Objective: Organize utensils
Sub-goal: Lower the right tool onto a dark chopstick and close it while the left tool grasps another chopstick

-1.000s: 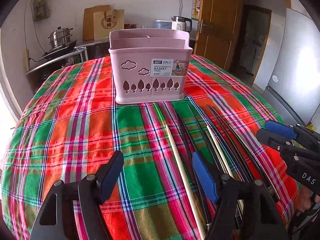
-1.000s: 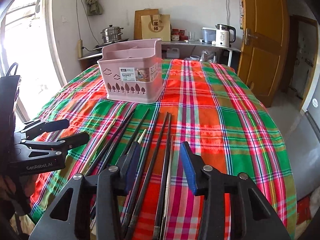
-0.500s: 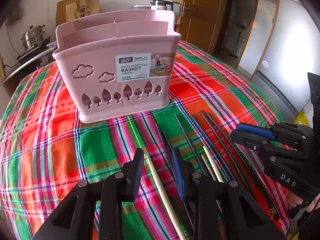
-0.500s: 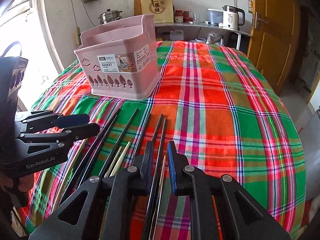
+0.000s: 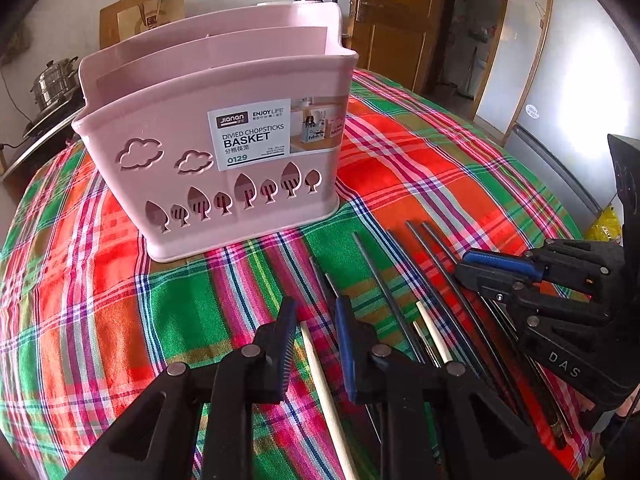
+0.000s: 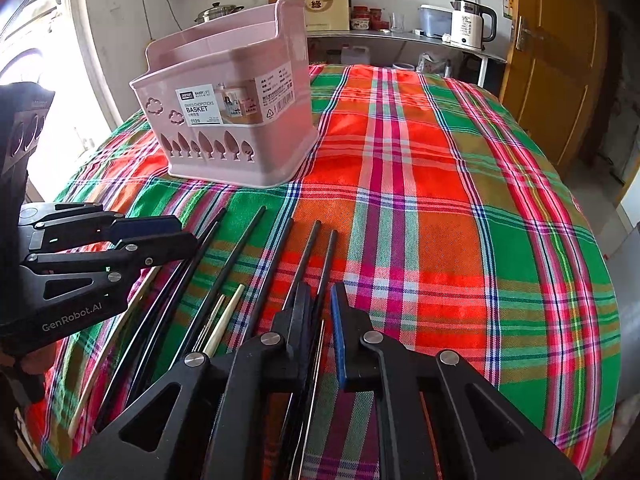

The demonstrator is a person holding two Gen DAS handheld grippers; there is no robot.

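Left gripper (image 5: 314, 330): fingers parted with a narrow gap, straddling the pale wooden chopstick (image 5: 326, 392), which runs back under the gripper body. No visible pad contact, so it is not holding anything.

Right gripper (image 6: 320, 316): gap much narrower, sitting over the two rightmost dark chopsticks (image 6: 316, 264). Whether the pads are actually pinching one I cannot tell; the sticks disappear between the fingers.

Remaining dark chopsticks (image 5: 404, 292) lie fanned on the plaid cloth (image 6: 420, 208) of the bench between the two grippers, tips pointing forward toward the pink basket (image 5: 224, 152). A second pale stick (image 6: 226, 318) lies among them, left of the right gripper. The basket stands upright just ahead of the left gripper, ahead-left of the right one, with its divided compartments showing no contents from these angles.

Handling, my read:
- Sticks are light, stiff, thin and round. The dark ones look glossy, so expect rolling and slipping in the pads.
- They lie flat on soft cloth, so the pads need to press down slightly to get under the curve.
- Grab near mid-length or slightly toward the thick end; a tip grab will let the stick pivot.
- Neighbours nearly touch, so there's a risk of pinching two or nudging the row.
- The basket is light plastic and may slide if bumped.
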